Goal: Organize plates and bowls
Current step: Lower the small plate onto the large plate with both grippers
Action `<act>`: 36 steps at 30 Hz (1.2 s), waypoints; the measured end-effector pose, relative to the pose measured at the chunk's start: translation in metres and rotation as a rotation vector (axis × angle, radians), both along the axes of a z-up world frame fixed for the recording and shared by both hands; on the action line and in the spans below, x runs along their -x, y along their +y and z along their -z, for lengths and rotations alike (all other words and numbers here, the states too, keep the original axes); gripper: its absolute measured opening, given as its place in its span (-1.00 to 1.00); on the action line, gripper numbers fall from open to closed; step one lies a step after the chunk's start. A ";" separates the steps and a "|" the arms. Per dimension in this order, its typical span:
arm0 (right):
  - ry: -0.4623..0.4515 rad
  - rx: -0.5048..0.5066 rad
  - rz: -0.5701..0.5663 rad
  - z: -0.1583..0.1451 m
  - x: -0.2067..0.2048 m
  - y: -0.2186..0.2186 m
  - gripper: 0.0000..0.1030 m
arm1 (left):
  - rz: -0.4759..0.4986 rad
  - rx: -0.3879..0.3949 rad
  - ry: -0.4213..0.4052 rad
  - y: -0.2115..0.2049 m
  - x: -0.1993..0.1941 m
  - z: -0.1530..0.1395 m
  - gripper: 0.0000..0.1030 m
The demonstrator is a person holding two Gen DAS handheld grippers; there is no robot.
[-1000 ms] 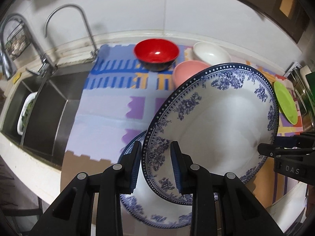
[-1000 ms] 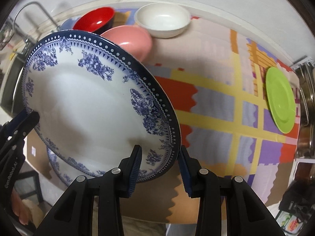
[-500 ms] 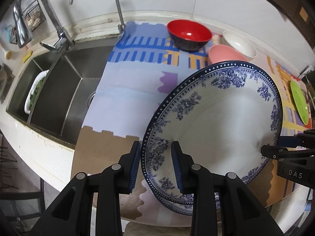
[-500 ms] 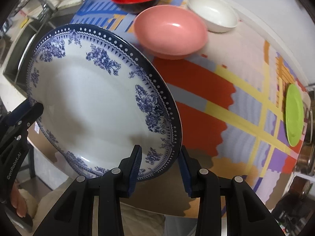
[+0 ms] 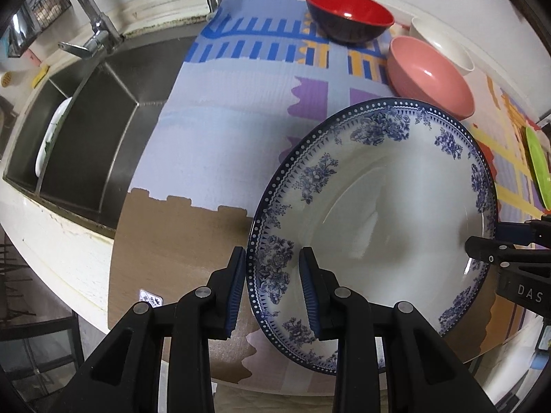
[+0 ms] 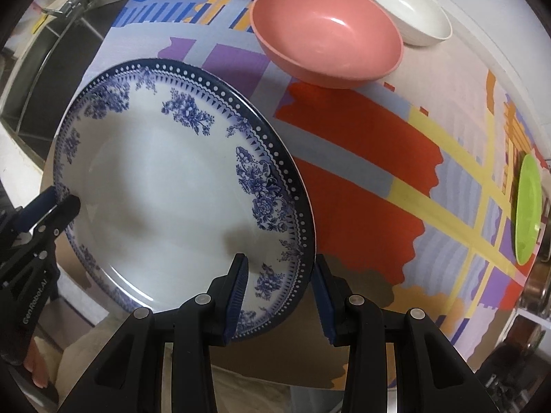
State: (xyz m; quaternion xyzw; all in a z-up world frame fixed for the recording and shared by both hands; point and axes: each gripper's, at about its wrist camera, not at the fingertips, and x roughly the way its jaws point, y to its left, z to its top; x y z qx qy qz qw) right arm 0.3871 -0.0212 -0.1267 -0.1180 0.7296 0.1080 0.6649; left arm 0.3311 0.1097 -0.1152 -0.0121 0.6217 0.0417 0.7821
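A blue-and-white floral plate [image 5: 378, 199] is held between both grippers, and it also shows in the right wrist view [image 6: 172, 186]. My left gripper [image 5: 272, 289] is shut on its left rim. My right gripper [image 6: 279, 296] is shut on its right rim and shows at the right edge of the left wrist view [image 5: 499, 244]. The plate is low over the counter's front edge, and a second rim shows just beneath it. A red bowl [image 5: 347, 13], a pink bowl [image 6: 327, 31] and a white bowl [image 6: 406, 3] stand behind. A green plate [image 6: 527, 206] lies far right.
A colourful patterned mat [image 5: 241, 113] covers the counter. A steel sink [image 5: 82, 130] with a faucet [image 5: 93, 34] lies to the left. The counter's front edge [image 5: 69, 241] runs below the plate.
Both grippers have lowered the plate toward the front of the counter, closer to the mat. The plate below it is now almost wholly covered. The bowls look nearer.
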 end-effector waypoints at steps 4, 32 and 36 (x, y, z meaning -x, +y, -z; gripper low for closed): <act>0.009 0.000 0.003 0.005 -0.002 0.001 -0.25 | 0.002 0.002 0.018 0.000 -0.004 0.008 -0.39; -0.030 0.023 -0.006 0.024 0.006 -0.010 -0.24 | 0.016 0.021 0.050 0.004 -0.012 0.035 -0.25; -0.087 0.024 0.011 0.011 0.017 -0.015 -0.24 | 0.054 -0.010 -0.004 -0.004 -0.005 0.021 -0.18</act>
